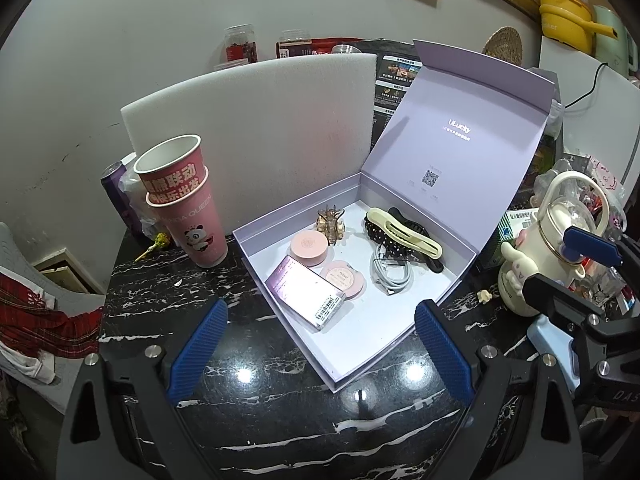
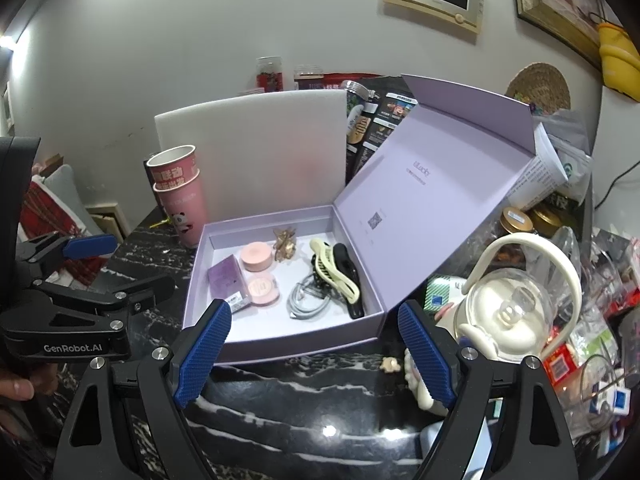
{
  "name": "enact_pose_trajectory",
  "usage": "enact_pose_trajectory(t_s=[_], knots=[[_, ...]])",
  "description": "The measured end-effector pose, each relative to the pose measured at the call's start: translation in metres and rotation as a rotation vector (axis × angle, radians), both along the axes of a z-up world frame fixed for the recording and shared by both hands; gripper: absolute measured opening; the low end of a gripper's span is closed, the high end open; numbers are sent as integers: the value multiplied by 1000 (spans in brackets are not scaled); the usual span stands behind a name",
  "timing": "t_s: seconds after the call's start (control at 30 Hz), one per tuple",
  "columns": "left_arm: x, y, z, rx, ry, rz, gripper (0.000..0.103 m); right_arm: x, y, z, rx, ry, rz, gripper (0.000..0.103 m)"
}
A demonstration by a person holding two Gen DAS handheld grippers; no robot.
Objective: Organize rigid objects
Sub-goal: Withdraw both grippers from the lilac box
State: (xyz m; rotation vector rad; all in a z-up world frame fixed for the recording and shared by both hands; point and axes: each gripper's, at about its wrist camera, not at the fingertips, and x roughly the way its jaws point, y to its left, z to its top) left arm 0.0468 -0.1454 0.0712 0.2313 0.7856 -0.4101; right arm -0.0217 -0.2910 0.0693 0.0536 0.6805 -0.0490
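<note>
While I hold both hands over the black marbled table (image 1: 280, 408), this is how things stand:

Left gripper (image 1: 320, 344): jaws wide, nothing between them, short of the box's near corner.
Right gripper (image 2: 314, 354): spread wide too, empty, before the box's front wall.
Box: my open lilac cardboard box (image 1: 280, 312) sits mid-table, lid (image 1: 460, 140) propped up.
Done, I judge: pink round compacts (image 1: 310, 248), purple carton (image 1: 306, 296), amber claw clip (image 1: 330, 224), cream hair clip (image 1: 404, 232) and grey coiled cable (image 1: 390, 272) lie inside.
Left: perhaps closing the lid.
Around: stacked pink paper cups (image 1: 188, 204) to the left; white lidded kettle (image 2: 516, 304) and clutter crowd the right.
</note>
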Motion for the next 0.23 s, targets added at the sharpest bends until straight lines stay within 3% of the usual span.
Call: enact_pose_trajectory(t_s=[0.23], knots=[[-4,-2,-2,17,-17,-10,96,-1,0,-4,0,10,-3,87]])
